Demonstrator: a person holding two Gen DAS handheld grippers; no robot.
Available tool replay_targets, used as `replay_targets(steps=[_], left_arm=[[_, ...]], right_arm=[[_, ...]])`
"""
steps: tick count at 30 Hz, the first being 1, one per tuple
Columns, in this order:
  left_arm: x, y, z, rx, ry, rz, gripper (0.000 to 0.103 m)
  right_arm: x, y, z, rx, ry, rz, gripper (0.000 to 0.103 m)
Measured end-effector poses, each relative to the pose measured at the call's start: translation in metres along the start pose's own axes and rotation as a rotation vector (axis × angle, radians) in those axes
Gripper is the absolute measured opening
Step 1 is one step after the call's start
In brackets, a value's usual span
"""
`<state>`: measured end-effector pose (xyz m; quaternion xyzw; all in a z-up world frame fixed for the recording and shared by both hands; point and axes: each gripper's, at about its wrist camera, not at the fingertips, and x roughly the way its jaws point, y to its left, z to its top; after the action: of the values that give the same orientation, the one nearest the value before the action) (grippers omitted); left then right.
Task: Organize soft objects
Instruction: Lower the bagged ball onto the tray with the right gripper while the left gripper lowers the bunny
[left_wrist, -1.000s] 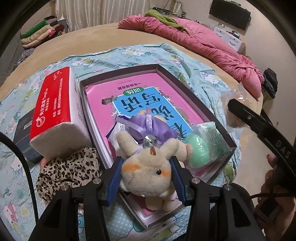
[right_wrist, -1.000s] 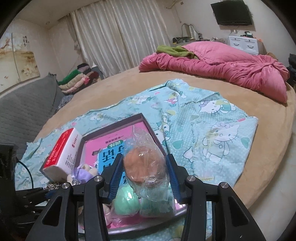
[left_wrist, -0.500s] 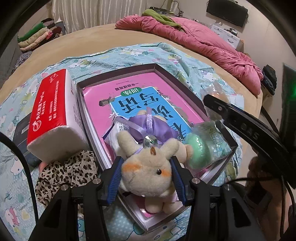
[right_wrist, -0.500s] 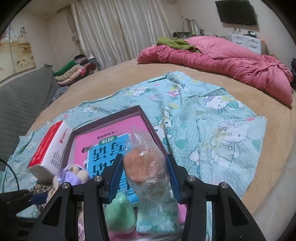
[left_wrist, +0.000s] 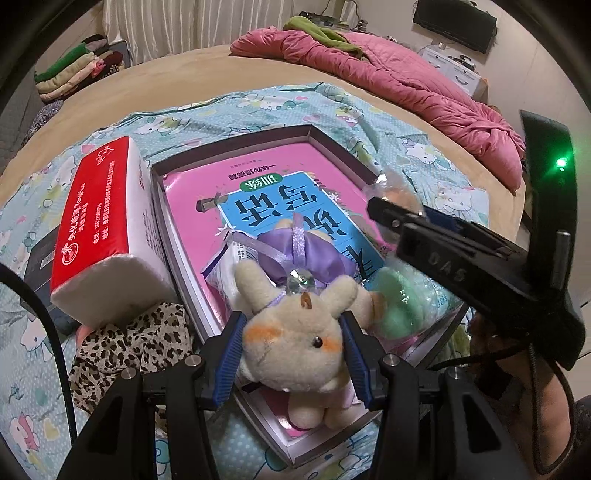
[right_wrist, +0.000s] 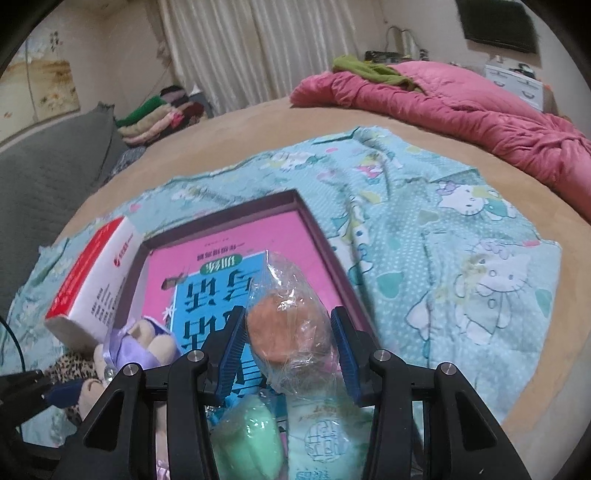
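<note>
Cream plush rabbit, orange cheeks, lilac dress, pinched between tongs

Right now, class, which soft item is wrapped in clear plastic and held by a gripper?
The orange sponge, bagged, between the right gripper's pads; the plush rabbit is bare.
</note>
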<state>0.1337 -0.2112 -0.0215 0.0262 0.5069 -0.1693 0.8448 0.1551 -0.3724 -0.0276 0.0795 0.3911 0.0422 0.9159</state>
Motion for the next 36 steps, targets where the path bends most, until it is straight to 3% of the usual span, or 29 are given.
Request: replay_targets(steps=[17,36], left_arm=[[-0.001,0.001,-0.001,-0.006,0.005,-0.003,0.052],[0.0,-0.001,-0.002,0.002,0.007,0.006,0.054]], right_arm=[[0.021,0.011,-0.004,-0.044,0.054,0.02,0.05],[0.0,0.007,0.0,-0.037,-0.036,0.027,0.057]])
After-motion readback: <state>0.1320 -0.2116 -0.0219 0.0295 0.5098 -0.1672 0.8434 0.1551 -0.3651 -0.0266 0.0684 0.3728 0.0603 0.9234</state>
